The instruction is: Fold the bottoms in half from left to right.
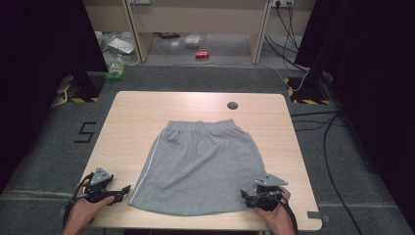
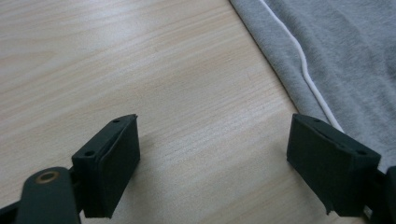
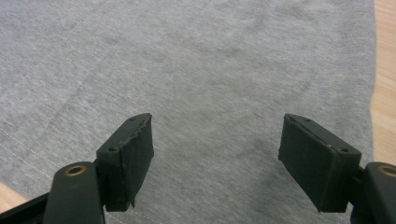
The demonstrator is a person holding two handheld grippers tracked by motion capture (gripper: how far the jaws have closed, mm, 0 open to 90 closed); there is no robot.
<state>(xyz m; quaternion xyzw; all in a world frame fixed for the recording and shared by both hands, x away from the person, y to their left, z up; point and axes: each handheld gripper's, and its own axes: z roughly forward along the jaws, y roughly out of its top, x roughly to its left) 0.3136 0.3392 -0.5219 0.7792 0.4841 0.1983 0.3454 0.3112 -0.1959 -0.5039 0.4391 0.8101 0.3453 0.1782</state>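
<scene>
High view: the wooden table [image 1: 127, 122] carries a grey skirt [image 1: 200, 166] spread flat at its middle, waistband away from the person, probably laid out for folding. Left gripper [image 1: 122, 191] waits just beside the hem's left corner, jaws wide, empty. Right gripper [image 1: 247, 196] poises at the right corner, wide too, gripping nothing. Whether either touches the cloth is unclear.

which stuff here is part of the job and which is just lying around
In the job:
grey skirt, spread flat
left gripper, open beside its hem corner
right gripper, open over its other corner

Lying about:
red can on the floor
green packet
floor cables
</scene>
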